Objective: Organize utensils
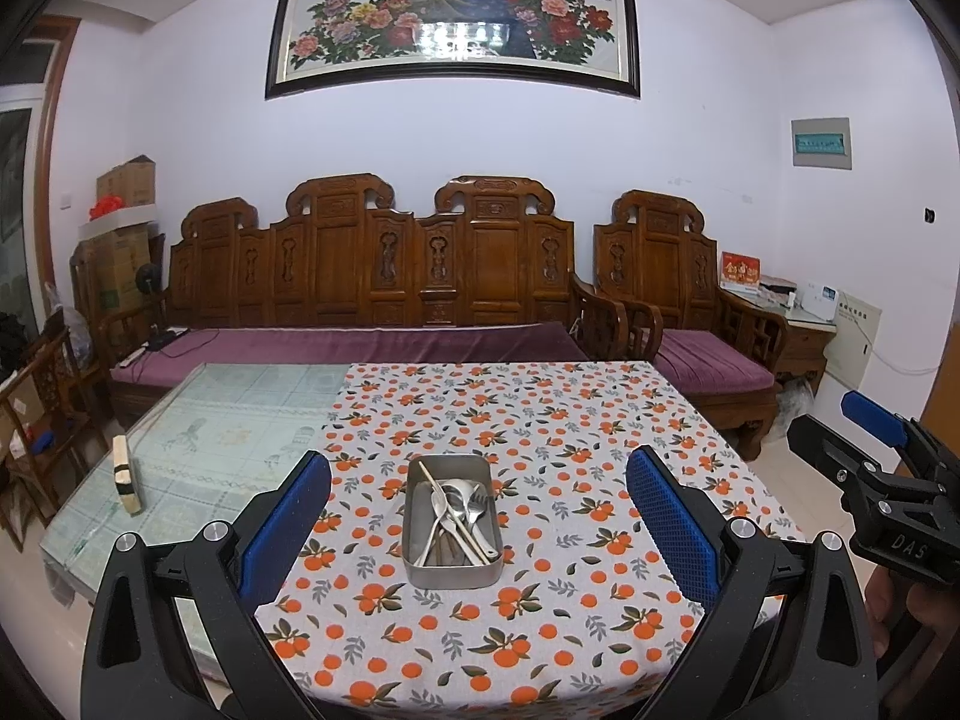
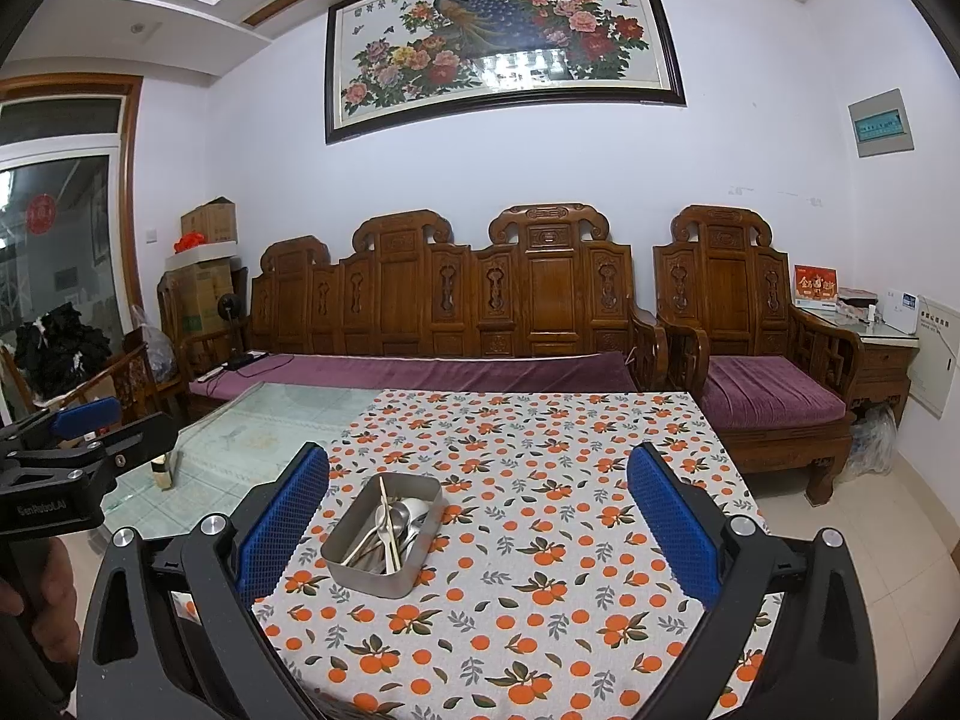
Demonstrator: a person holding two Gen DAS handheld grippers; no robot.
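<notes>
Living room setup: carved wooden sofa [image 1: 372, 264] at the back, orange-print tablecloth [image 1: 540, 420] over half a glass-topped table [image 1: 240, 414]. From my left wrist cam, my left gripper [image 1: 478, 525] hangs wide open with nothing in it, straight over the metal tin [image 1: 452, 567] holding spoons [image 1: 447, 495], a fork [image 1: 477, 507] and chopsticks [image 1: 453, 504]. My right gripper [image 1: 870, 450] floats off to the side.

Right wrist cam: right gripper [image 2: 478, 525] also spread open and empty, tin [image 2: 384, 540] sitting down-left of centre. Steel stuff looks stiff, light and slippery, so I'd pinch mid-handle. Chopsticks [image 2: 389, 531] look thin, so they may roll.
</notes>
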